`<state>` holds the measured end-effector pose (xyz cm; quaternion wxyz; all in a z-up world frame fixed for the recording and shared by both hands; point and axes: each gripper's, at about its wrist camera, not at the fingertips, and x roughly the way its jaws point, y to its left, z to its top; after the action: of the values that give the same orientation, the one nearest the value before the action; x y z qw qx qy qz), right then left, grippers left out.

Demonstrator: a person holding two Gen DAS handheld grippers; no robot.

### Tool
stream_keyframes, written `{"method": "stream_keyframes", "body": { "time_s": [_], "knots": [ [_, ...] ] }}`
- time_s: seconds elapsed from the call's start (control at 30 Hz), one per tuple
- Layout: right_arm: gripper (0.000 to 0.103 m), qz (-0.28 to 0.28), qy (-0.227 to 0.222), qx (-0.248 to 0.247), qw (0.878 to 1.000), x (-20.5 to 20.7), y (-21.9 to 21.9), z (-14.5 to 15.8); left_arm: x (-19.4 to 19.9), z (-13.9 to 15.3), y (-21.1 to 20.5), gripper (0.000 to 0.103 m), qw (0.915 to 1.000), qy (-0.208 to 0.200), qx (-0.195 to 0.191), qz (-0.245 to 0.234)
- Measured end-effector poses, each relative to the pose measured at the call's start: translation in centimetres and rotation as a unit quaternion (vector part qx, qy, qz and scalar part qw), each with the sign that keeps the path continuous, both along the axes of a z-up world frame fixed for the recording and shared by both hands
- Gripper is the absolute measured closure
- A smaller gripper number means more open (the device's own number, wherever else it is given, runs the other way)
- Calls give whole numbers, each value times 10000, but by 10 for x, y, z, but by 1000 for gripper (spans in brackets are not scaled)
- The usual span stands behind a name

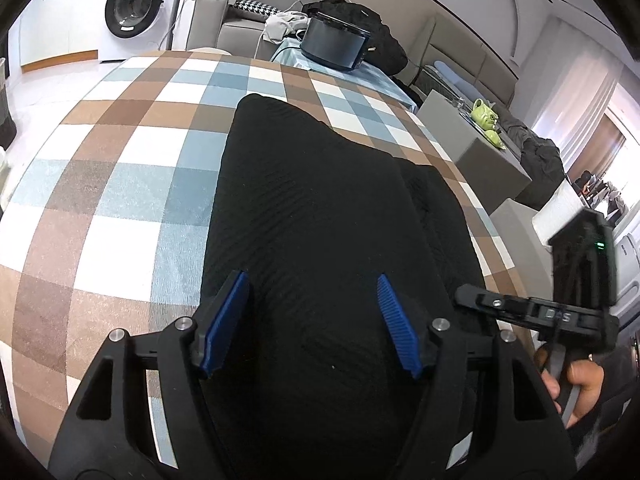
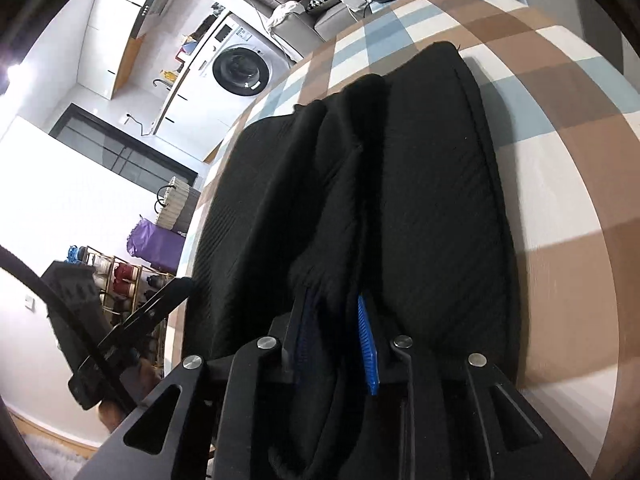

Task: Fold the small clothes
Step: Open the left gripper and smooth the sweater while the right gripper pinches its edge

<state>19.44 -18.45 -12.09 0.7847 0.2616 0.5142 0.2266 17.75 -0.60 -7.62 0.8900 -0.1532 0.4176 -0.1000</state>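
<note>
Left gripper [image 1: 314,322]: angled down, blue ribbed pads apart over black ribbed garment [image 1: 320,208] on checked tablecloth [image 1: 120,184]. Right gripper [image 2: 336,340]: angled down, pads pinching a raised garment fold.

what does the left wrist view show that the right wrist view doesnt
Only the left wrist view: the left gripper open over the black garment, and a green teapot. Only the right wrist view: the right gripper pinching a raised fold of the garment, and a purple bag. Both: the garment, the checked tablecloth and the washing machine.
</note>
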Motion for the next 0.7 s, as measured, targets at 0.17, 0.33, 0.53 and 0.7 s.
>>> {"method": "stream_keyframes", "body": {
  "time_s": [0.17, 0.33, 0.53, 0.7],
  "knots": [
    [77, 77, -77, -100, 9999, -12, 4, 1, -7, 4, -4, 39, 9999, -97, 91, -71],
    [67, -93, -126, 448, 9989, -11, -4, -10, -12, 6, -14, 39, 9994, -118, 153, -271],
    [92, -200, -137, -32, 9997, 25, 23, -11, -16, 11, -15, 39, 9993, -174, 160, -285],
    [99, -85, -873, -233, 9959, 15, 27, 41, -20, 20, -7, 39, 9996, -172, 89, -196]
  ]
}}
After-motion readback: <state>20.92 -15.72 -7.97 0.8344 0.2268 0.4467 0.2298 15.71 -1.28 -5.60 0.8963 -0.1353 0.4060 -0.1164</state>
